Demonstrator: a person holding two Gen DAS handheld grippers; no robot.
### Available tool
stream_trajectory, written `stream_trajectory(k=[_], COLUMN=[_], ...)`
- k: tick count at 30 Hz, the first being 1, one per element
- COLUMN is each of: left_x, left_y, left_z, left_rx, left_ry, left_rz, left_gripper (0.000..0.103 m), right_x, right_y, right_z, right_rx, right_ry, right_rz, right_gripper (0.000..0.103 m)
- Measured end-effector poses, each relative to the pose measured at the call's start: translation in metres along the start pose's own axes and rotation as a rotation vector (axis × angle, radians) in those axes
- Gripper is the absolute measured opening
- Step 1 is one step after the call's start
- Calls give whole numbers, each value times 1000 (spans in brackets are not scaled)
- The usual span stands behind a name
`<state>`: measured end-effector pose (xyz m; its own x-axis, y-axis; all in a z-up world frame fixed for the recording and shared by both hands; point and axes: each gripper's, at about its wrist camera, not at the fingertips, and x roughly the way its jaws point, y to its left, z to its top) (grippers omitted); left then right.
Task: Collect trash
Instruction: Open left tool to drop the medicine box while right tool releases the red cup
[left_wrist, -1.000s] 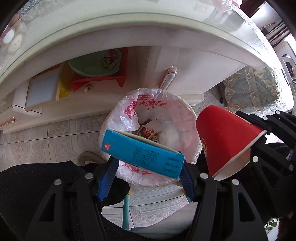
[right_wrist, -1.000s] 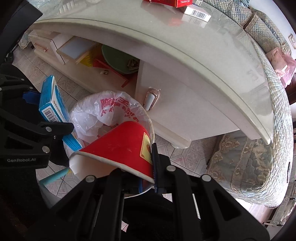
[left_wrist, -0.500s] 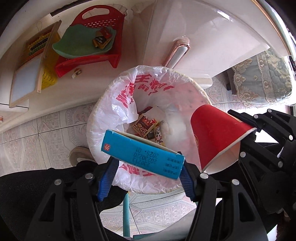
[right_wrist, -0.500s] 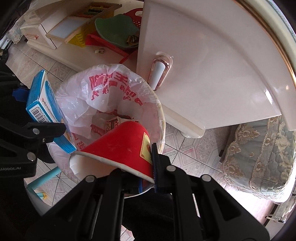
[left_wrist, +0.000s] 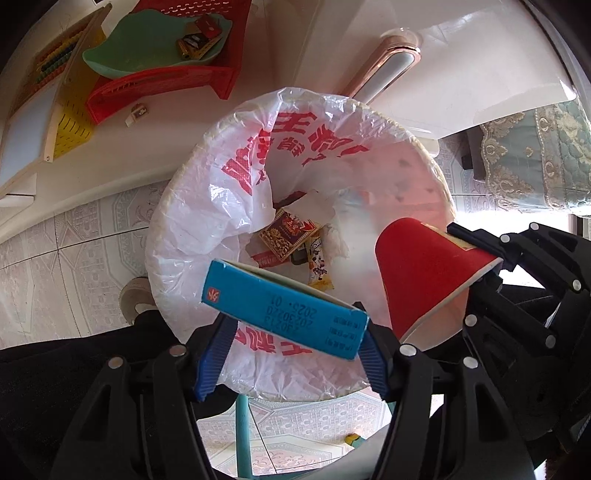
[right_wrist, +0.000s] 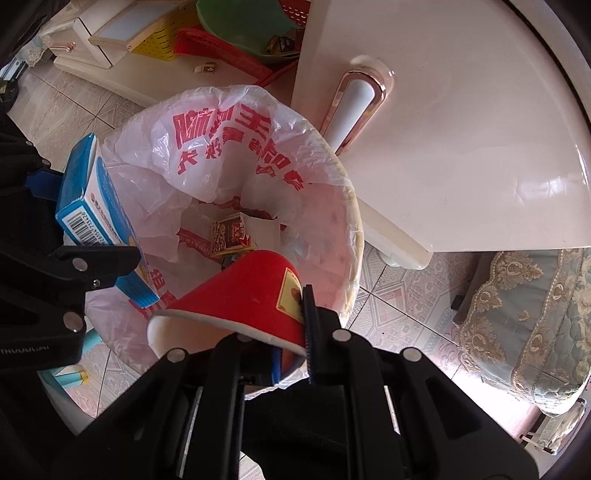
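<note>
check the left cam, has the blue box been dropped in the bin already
No, the blue box is clamped between the left gripper fingers, above the bag-lined bin.

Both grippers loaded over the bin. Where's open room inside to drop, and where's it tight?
Free: the pale liner wall on the cabinet side of the trash bin, past the red-gold packet. Crowded: the bin's bottom centre, with packet and wrappers, and the near rim, where the blue box in the left gripper and the red cup in the right gripper hang.
</note>
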<state>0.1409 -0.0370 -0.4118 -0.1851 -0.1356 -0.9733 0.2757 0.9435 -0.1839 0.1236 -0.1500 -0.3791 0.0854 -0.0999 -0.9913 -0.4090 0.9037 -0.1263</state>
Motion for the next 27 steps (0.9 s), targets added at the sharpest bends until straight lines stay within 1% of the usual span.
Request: stream_trajectory(k=[2,3,4,5,6,7,8,11,22,25,27], left_x=[5,7,9,10,10,10,9,6,1,-7,-19], left_y=[5,7,8,8,9,8,7,5,4,4,4], left_z=[2,2,2,3,4,4,3,3,2,-2,-9], left_rx=[-30,-37,-41,-44,-44,-40,-36,-23,-19,-18,-17], left_ry=[24,34,41,44,45,42,37,22,21,13,3], left_rz=[-14,-22,-23,-18,-12,-5,5,33,41,40,42], left_gripper=[62,62,64,69,71,75,77,79,80,80,80], right_x=[0,1,0,-1,-2,-4,-5,-4,-8,-15,-25], right_y=[0,-1,-3,-4,-4,-3,-3,-3,-1,2,3], right_z=[1,1,2,2,2,2,3,2,2,2,-1], right_rx=[6,14,24,29,28,26,24,24,14,-1,-5], right_ry=[3,3,0,-5,-16,-25,-29,-28,-34,-49,-63], right_rz=[13,27,36,37,31,22,19,17,7,8,30], right_gripper=[10,14,20,38,53,55,55,55,55,55,55])
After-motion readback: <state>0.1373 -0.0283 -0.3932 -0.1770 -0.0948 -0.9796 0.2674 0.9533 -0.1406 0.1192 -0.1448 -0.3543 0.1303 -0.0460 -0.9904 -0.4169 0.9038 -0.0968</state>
